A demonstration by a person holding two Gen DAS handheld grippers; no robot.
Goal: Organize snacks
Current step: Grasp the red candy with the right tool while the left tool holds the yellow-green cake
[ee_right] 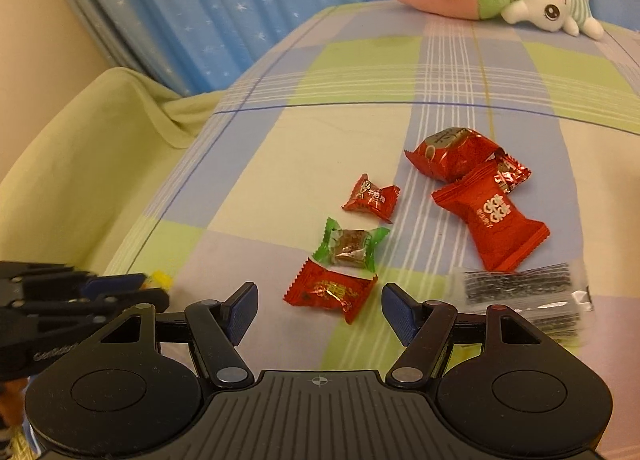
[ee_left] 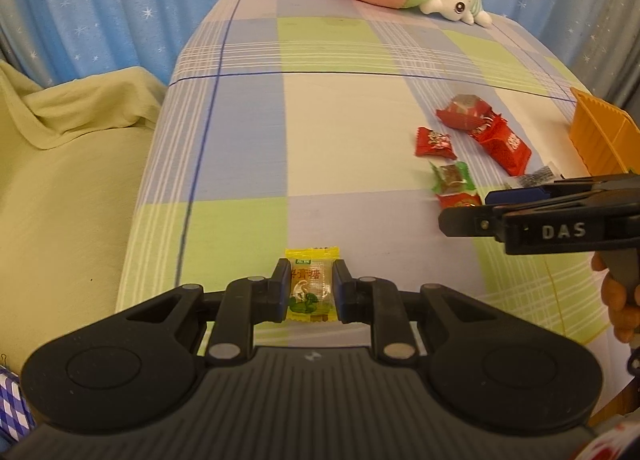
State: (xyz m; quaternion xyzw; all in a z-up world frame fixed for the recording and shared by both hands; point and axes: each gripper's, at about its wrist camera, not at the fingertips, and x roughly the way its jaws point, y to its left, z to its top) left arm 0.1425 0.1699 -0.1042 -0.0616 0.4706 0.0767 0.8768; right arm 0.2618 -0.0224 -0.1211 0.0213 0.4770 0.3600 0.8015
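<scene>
Left gripper (ee_left: 311,289): pinching yellow candy (ee_left: 311,288). Right gripper (ee_right: 318,310): jaws spread over a red candy (ee_right: 330,292), near the plaid bed's (ee_right: 280,164) front edge.

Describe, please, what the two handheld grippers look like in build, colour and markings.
Both are matte black plastic. The left gripper and right gripper each have a ribbed base, two round housings, linkage arms with silver pivot pins, and ridged blue pads on the fingertips. Seen side-on from the left wrist camera, the right gripper carries raised white "DAS" lettering. No cables or sleeves show.
</scene>
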